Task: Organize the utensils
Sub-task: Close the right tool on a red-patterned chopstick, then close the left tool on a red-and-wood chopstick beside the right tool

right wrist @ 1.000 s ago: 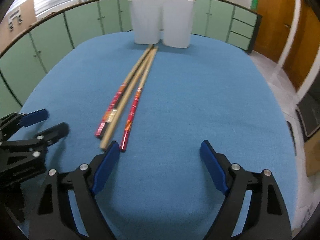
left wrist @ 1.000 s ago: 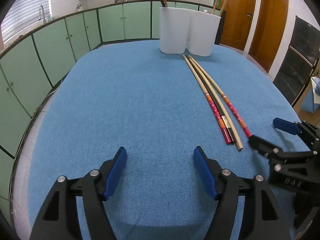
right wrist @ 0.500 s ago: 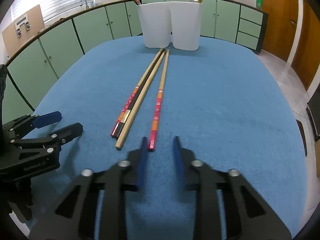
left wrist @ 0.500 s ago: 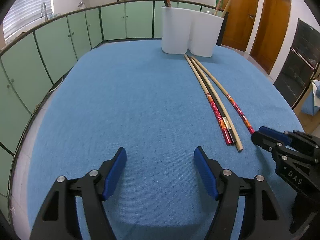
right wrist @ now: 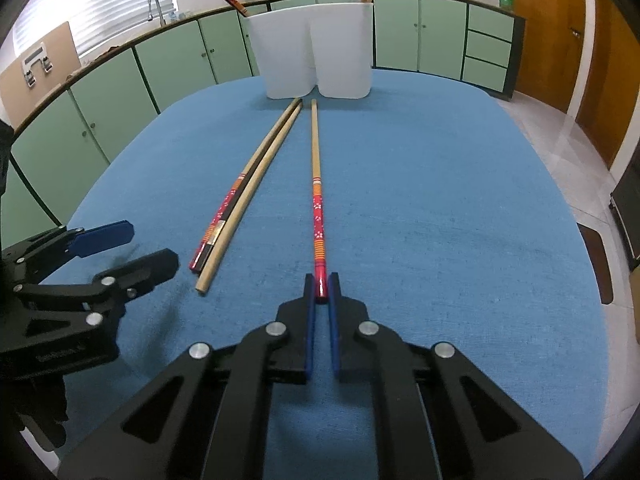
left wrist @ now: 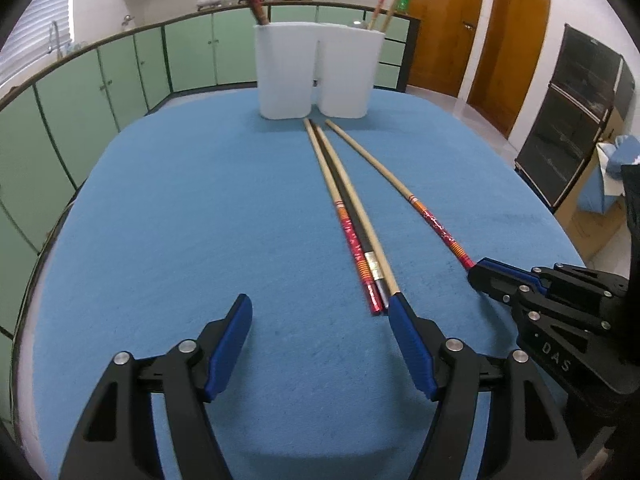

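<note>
Several long chopsticks lie on the blue table. My right gripper is shut on the red end of a single red-patterned chopstick, which still lies on the cloth; it also shows in the left wrist view. A bundle of three chopsticks lies to its left, also seen in the left wrist view. My left gripper is open and empty, its right finger touching the bundle's near end. A white two-compartment holder with chopsticks stands at the far end, also in the right wrist view.
The blue cloth covers the table. Green cabinets run behind and to the left. Wooden doors and a dark appliance stand at the right. The right gripper appears in the left wrist view and the left gripper in the right wrist view.
My right gripper moved forward and shut on the red end of the single chopstick, which shifted apart from the bundle. My left gripper moved right toward the bundle's near end.
</note>
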`<state>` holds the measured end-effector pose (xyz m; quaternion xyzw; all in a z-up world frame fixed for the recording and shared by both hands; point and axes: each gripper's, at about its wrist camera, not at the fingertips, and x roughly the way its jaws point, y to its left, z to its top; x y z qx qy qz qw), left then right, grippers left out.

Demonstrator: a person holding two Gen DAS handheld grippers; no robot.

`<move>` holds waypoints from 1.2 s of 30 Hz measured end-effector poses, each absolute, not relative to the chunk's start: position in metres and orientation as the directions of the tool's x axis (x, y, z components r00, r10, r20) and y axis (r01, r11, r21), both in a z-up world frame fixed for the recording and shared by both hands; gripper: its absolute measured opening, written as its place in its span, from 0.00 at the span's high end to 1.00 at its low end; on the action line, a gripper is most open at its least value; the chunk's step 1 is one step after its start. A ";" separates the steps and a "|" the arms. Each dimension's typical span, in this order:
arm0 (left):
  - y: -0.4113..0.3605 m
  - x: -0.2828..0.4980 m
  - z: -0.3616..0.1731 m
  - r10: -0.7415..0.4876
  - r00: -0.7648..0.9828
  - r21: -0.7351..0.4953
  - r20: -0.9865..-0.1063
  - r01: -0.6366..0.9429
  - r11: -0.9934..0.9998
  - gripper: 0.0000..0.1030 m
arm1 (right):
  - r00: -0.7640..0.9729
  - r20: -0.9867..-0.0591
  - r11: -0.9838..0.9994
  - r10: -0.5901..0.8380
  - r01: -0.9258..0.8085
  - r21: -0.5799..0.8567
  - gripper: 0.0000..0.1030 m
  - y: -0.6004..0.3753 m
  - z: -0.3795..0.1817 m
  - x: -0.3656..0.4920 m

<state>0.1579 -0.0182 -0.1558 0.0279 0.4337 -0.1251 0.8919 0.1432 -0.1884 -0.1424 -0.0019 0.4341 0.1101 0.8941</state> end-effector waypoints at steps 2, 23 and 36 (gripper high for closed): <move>-0.021 0.160 -0.159 -0.189 0.588 -0.048 -0.786 0.248 0.968 0.33 | 0.599 -0.776 0.976 0.195 -0.199 0.092 0.95 -0.188 -0.143 0.143; 0.000 0.159 -0.163 -0.116 0.600 0.000 -0.791 0.190 0.982 0.31 | 0.597 -0.778 0.976 0.196 -0.199 0.093 0.94 -0.192 -0.141 0.140; -0.020 0.159 -0.163 -0.169 0.608 -0.024 -0.776 0.239 0.971 0.94 | 0.600 -0.775 0.975 0.200 -0.202 0.095 0.94 -0.194 -0.142 0.140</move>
